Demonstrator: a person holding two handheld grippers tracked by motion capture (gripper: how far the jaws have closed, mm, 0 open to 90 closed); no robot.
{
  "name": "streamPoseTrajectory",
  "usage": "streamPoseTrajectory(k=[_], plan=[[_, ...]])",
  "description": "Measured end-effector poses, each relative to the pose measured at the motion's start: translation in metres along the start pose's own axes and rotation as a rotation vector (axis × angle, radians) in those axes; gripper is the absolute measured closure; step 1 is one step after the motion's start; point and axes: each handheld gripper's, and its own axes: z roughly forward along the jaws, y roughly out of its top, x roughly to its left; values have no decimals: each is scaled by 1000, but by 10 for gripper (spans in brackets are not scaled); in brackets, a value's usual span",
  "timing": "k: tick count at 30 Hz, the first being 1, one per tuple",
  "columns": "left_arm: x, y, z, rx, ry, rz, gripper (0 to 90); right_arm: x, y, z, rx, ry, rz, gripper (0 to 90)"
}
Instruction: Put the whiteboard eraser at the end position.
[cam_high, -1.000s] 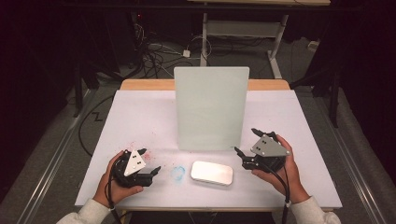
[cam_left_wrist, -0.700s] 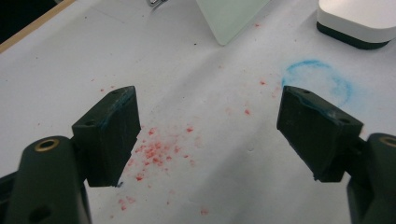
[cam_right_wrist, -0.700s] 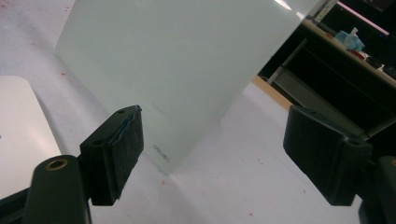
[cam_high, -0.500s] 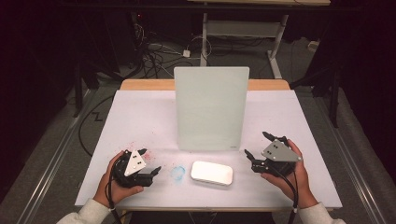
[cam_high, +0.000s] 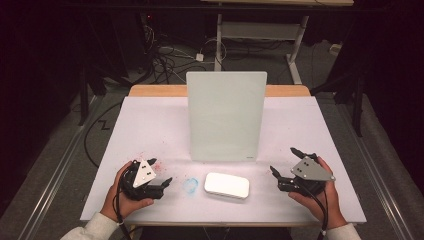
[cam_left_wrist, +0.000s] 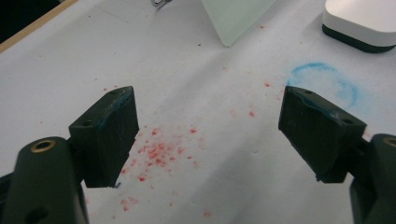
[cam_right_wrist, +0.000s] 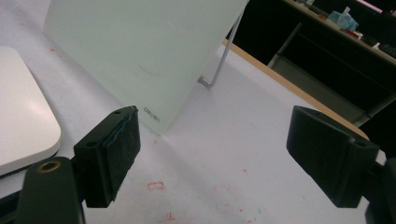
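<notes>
**Both grippers spread and empty beside an upright glass panel**

The pale green frosted glass panel (cam_high: 226, 116) stands upright mid-bench on a thin wire prop that shows behind its edge in the right gripper view. Small grey lettering near its lower corner (cam_right_wrist: 152, 113) is too blurred to read with certainty. A flat white rounded-rectangle pad with a dark base (cam_high: 226, 185) lies just in front of the panel; it is cut off at the frame edge in both gripper views. The left gripper (cam_high: 159, 186) hangs over red specks (cam_left_wrist: 156, 154) near a smudged blue ring (cam_left_wrist: 324, 81), jaws wide apart, holding nothing. The right gripper (cam_high: 285, 166) is likewise spread and empty, over the white-covered bench (cam_high: 310, 125).
</notes>
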Motion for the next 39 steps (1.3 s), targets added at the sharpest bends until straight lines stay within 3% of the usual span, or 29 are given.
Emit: streamPoseTrajectory(k=[11, 19, 28, 39], plan=[[2, 2, 1, -17, 7, -6, 166, -10, -27, -9, 25, -23, 62, 165], [2, 3, 0, -26, 21, -5, 166, -8, -45, -9, 50, 9, 128, 166], [-2, 4, 0, -15, 23, 25, 166, -5, -43, -10, 39, 10, 99, 167], [-1, 4, -1, -12, 20, 27, 166, -2, -40, -12, 39, -3, 77, 167]])
